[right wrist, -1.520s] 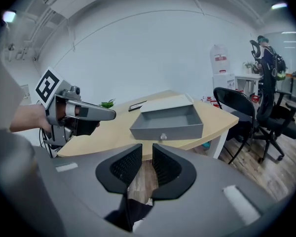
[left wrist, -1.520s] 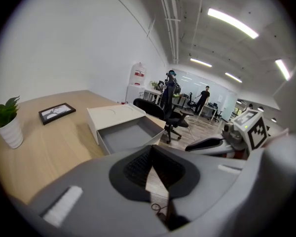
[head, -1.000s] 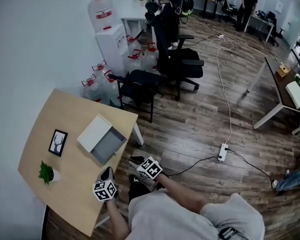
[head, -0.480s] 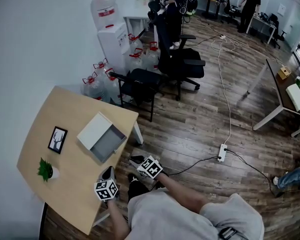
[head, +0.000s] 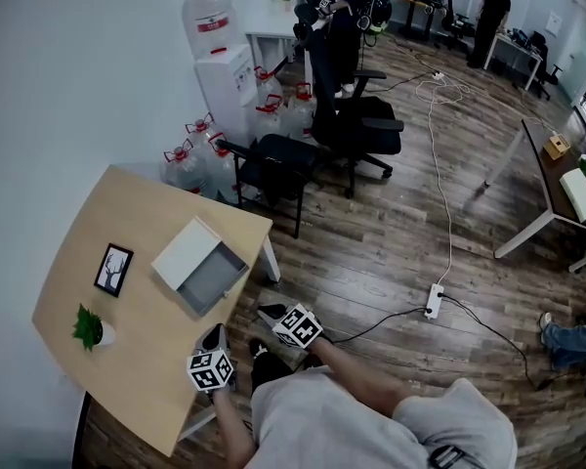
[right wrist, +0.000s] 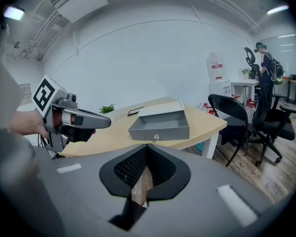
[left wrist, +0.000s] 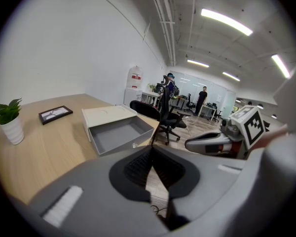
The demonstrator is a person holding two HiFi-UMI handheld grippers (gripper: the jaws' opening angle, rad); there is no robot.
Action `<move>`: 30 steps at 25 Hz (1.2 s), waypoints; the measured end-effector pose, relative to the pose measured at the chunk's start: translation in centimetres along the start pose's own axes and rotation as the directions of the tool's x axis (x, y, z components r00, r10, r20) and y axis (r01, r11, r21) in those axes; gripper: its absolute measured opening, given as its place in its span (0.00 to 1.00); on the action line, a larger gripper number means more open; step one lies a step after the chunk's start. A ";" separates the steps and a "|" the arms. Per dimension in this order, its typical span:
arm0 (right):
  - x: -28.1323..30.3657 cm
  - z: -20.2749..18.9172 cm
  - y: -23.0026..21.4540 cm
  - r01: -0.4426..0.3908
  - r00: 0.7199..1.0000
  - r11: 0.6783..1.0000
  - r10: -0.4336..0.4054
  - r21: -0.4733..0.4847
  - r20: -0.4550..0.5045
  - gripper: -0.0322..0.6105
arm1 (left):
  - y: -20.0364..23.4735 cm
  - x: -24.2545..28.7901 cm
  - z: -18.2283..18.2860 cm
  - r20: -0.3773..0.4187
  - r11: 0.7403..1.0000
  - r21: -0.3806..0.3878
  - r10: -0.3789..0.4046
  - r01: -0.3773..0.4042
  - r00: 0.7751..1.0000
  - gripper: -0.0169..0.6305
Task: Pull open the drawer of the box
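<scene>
A white box (head: 184, 252) lies on the wooden table (head: 137, 213), with its grey drawer (head: 213, 281) pulled out toward the table's corner. The drawer is empty, and its front carries a small round knob (right wrist: 156, 137). My left gripper (head: 212, 338) hovers over the table's near edge, short of the drawer, with its jaws shut on nothing. My right gripper (head: 269, 313) is off the table beside that edge, also shut and empty. The left gripper view shows the drawer (left wrist: 119, 134) ahead and the right gripper (left wrist: 207, 143) to its right.
A framed picture (head: 113, 270) and a small potted plant (head: 90, 330) stand on the table's left part. Black chairs (head: 273, 169) and several water bottles (head: 190, 164) stand beyond the table. A power strip with its cable (head: 435, 299) lies on the wooden floor.
</scene>
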State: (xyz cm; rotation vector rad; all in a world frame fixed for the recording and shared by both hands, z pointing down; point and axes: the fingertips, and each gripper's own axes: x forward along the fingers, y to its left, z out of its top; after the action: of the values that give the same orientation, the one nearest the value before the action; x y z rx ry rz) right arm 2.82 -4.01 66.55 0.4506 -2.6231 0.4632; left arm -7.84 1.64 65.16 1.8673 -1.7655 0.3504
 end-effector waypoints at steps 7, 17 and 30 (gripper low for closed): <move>-0.3 -0.7 0.3 -0.022 1.000 1.000 0.022 -0.019 -0.015 0.05 | -0.6 -0.2 -0.6 -0.003 1.000 -0.006 -0.003 0.002 1.000 0.11; 0.2 -1.2 1.0 -0.023 0.999 0.998 0.021 -0.050 -0.036 0.05 | -0.3 -0.8 -0.9 -0.003 1.000 -0.011 0.007 -0.007 1.000 0.11; 0.4 -0.7 1.3 -0.001 1.000 0.997 -0.001 -0.077 -0.030 0.05 | 0.1 -1.2 -1.0 0.004 1.000 -0.022 0.003 -0.003 1.000 0.11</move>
State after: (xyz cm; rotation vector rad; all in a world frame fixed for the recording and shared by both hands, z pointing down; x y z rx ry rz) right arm 2.19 -2.64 67.00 0.4159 -2.6018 0.3651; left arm -7.85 3.19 65.39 1.8513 -1.7679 0.3268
